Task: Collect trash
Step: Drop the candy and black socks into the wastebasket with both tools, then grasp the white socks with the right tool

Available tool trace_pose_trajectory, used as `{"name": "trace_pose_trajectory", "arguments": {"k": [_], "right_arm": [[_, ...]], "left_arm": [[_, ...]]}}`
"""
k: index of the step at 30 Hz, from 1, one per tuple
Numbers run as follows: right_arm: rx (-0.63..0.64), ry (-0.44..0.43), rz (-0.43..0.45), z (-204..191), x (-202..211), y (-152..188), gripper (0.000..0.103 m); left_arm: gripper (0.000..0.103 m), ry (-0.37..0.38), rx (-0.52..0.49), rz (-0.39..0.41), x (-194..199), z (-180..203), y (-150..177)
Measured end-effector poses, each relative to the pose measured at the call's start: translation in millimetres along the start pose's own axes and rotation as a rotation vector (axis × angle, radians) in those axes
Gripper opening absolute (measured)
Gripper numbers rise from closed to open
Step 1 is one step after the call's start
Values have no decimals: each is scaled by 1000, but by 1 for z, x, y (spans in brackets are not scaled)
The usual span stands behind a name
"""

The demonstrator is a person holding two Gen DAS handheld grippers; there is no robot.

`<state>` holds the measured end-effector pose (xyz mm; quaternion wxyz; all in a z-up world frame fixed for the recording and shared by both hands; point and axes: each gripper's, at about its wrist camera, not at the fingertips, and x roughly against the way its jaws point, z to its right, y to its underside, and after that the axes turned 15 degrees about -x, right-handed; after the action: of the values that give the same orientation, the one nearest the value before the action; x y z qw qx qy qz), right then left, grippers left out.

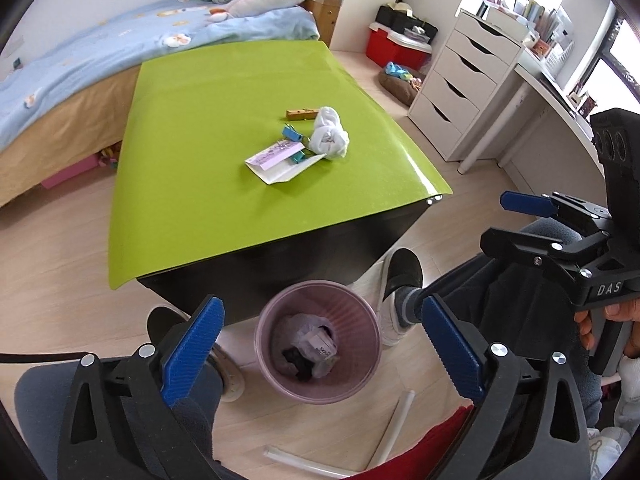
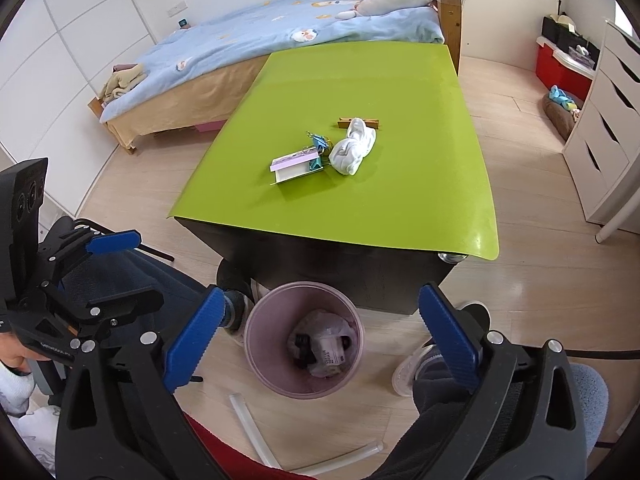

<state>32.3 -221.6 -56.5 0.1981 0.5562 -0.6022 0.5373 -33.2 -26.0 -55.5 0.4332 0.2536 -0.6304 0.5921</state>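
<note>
Pink ribbed bin (image 1: 318, 340) holds crumpled white plastic and dark scraps.

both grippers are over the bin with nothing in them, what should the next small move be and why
Probably lift the left gripper, open and empty, from above the bin toward the crumpled white wad on the green table; it looks like the clearest trash left.

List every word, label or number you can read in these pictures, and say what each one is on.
"DAS": on the black body of the right hand-held gripper.
White label on the trash in the pink bin: printed, too small to read.
Lilac card on the green table: markings too blurred to read.
</note>
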Motion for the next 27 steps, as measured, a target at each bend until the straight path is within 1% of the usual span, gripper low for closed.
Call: {"name": "trace_pose_trajectory", "arguments": {"k": [8, 13, 20, 27], "right_arm": [[1, -18, -9, -5, -2, -2, 97], [-4, -31, -9, -8, -4, -9, 97], [-21, -55, -1, -12, -11, -39, 97], [-66, -32, -33, -14, -39, -85, 97]], "left_arm": [[95, -38, 10, 26, 3, -7, -4], [95, -42, 23, 40, 3, -13, -9], [95, -41, 33, 69, 5, -20, -16], [95, -39, 40, 85, 4, -23, -21]]}}
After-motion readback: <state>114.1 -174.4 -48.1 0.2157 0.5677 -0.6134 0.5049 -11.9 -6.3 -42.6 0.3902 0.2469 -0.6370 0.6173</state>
